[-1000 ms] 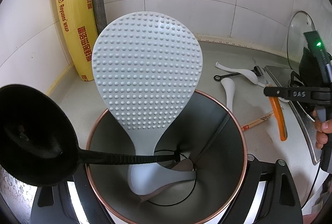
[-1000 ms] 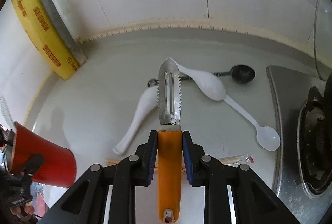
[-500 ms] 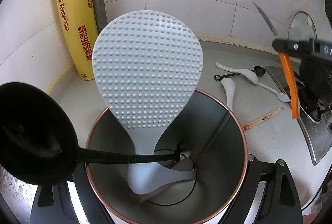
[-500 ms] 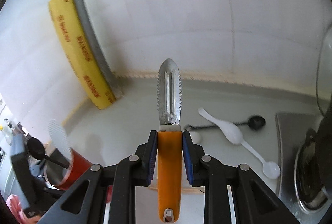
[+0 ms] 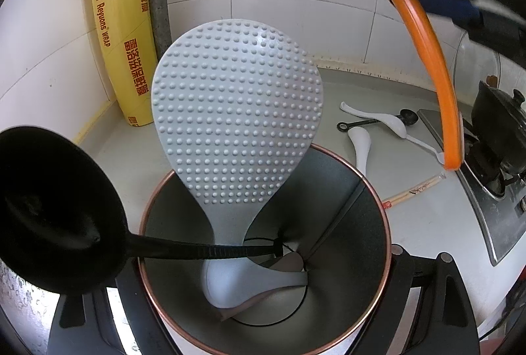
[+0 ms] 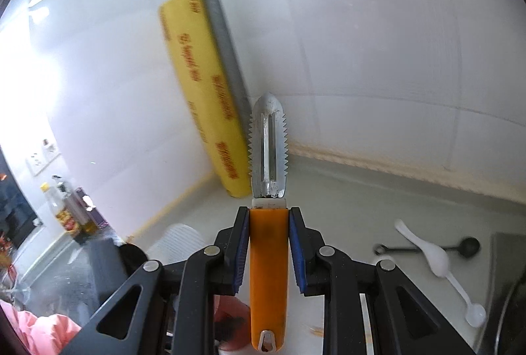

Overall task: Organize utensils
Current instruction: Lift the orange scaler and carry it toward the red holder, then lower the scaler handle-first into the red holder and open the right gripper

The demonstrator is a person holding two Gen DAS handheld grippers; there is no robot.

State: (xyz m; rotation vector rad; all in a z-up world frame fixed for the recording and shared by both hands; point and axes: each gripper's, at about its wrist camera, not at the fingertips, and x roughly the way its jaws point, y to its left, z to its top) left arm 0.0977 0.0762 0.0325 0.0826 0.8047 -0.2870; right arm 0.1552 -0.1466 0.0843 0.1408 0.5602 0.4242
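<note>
**Peeler held aloft; holder cup gripped by left**

Right gripper [image 6: 269, 251]: blue-padded jaws clamped on the orange plastic handle of a peeler with a serrated, slotted steel blade [image 6: 268, 248]. Blade points forward and up toward the white tiled wall [image 6: 378, 26]. In the left wrist view the same peeler [image 5: 430, 65] hangs in the air at upper right, handle end down, above the grey countertop [image 5: 388, 111] and well apart from it.

Left gripper [image 5: 263, 305]: fingers flank a round metal holder cup with copper-coloured rim [image 5: 378, 223]; jaws closed on the cup's sides. Inside the cup: a pale grey dimpled rice paddle [image 5: 236, 111], standing upright, and a black plastic ladle [image 5: 56, 210], bowl leaning out over the left rim.

On the counter beyond the cup: white plastic spoons [image 5: 361, 144], a black measuring spoon [image 5: 407, 118], wrapped chopsticks [image 5: 414, 189]. A yellow roll of cling wrap [image 5: 118, 26] leans in the wall corner. Gas stove [image 5: 493, 157] at right edge.
</note>
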